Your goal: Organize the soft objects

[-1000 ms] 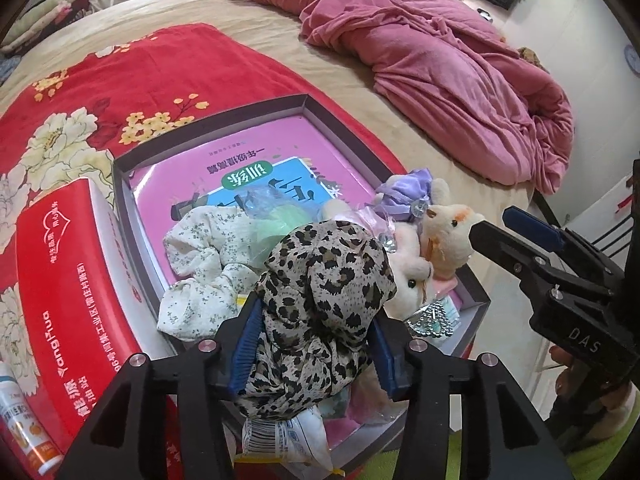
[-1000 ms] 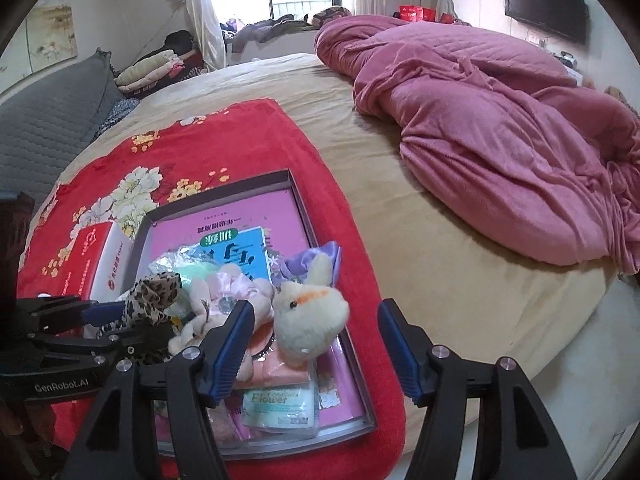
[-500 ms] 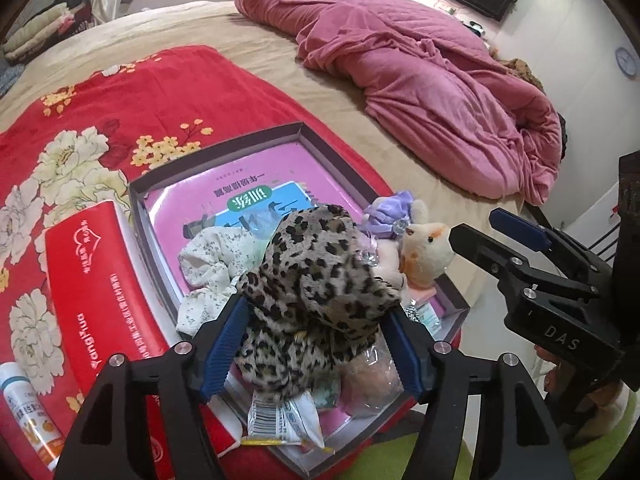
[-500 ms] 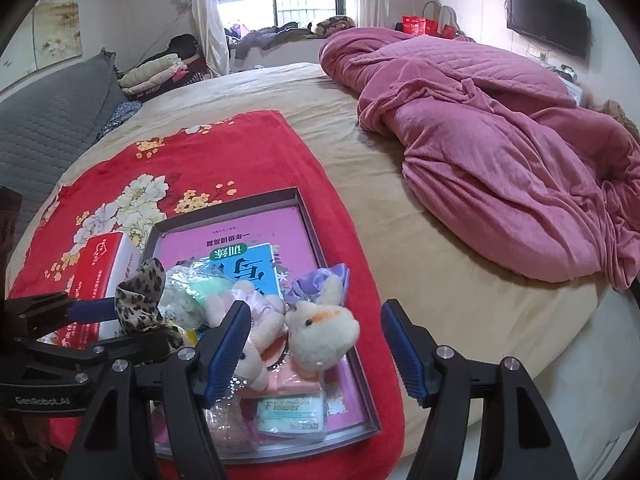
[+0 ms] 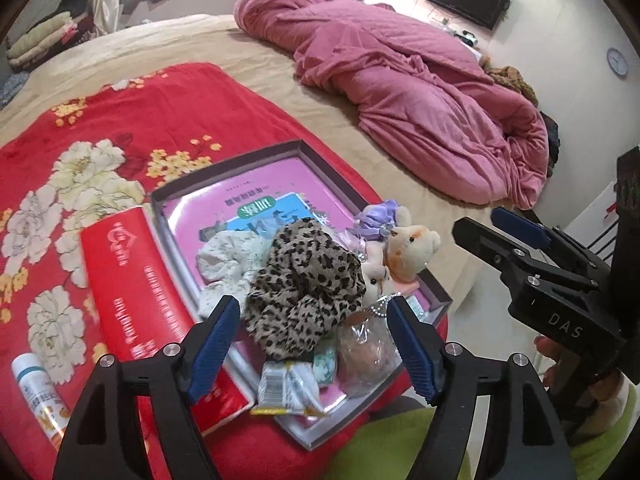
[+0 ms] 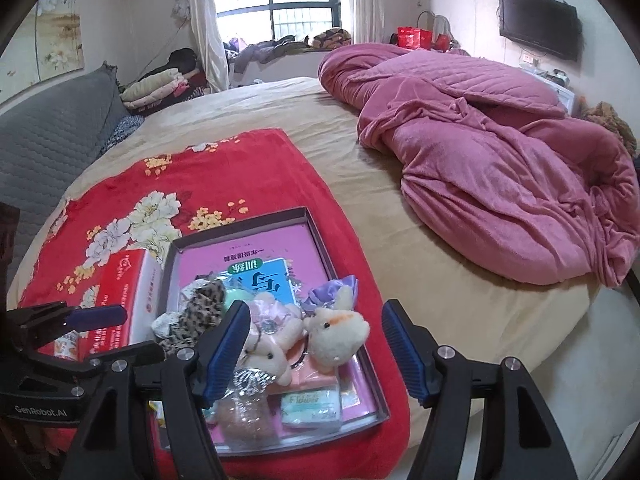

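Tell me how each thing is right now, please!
Left gripper: open, holding nothing.
Right gripper: open, holding nothing.
Leopard scrunchie: lying loose in the tray.
Tray: lid off, full of things.
Plush toy: lying in the tray.
Pink blanket: crumpled on the bed.
TV: off.

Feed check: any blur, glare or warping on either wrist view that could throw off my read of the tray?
Left wrist view: heavy fisheye bending at the edges, red tissue box slightly motion-smeared, leopard scrunchie fairly sharp. Right wrist view: window blown out white, tray evenly lit and readable, corners vignetted black.
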{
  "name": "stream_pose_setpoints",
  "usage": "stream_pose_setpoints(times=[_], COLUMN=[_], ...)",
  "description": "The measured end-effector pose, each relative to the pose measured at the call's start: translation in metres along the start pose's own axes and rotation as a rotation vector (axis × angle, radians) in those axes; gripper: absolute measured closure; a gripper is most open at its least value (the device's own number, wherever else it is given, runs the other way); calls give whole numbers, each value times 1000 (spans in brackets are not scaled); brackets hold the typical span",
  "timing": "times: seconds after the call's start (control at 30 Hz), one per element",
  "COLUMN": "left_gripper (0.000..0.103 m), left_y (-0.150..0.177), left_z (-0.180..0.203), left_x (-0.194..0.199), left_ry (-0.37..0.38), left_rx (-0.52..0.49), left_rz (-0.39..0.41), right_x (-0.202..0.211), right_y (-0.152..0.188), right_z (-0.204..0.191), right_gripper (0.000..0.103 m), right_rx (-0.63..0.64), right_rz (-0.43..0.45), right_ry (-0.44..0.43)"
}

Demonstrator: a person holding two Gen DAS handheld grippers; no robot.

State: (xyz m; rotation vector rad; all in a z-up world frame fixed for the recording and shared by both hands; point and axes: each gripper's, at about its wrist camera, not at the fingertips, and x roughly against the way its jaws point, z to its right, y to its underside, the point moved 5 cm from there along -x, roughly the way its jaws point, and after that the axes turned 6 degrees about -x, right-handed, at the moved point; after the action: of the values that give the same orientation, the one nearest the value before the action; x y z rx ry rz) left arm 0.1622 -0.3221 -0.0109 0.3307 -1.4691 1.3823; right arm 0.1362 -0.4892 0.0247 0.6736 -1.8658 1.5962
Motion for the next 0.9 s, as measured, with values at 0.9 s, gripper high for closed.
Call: stream_pose_setpoints(times=[0.9], left_gripper=[23], left_y=[85], left_z=[-30], left_x=[80], left_ry=[-155], left_rx=[11], left_rz=[29], right_x=[83], right_y=[90], right_z=[-65], right_gripper=[32], right_rx=[-181], right_rz=[-27], right_ry=[61])
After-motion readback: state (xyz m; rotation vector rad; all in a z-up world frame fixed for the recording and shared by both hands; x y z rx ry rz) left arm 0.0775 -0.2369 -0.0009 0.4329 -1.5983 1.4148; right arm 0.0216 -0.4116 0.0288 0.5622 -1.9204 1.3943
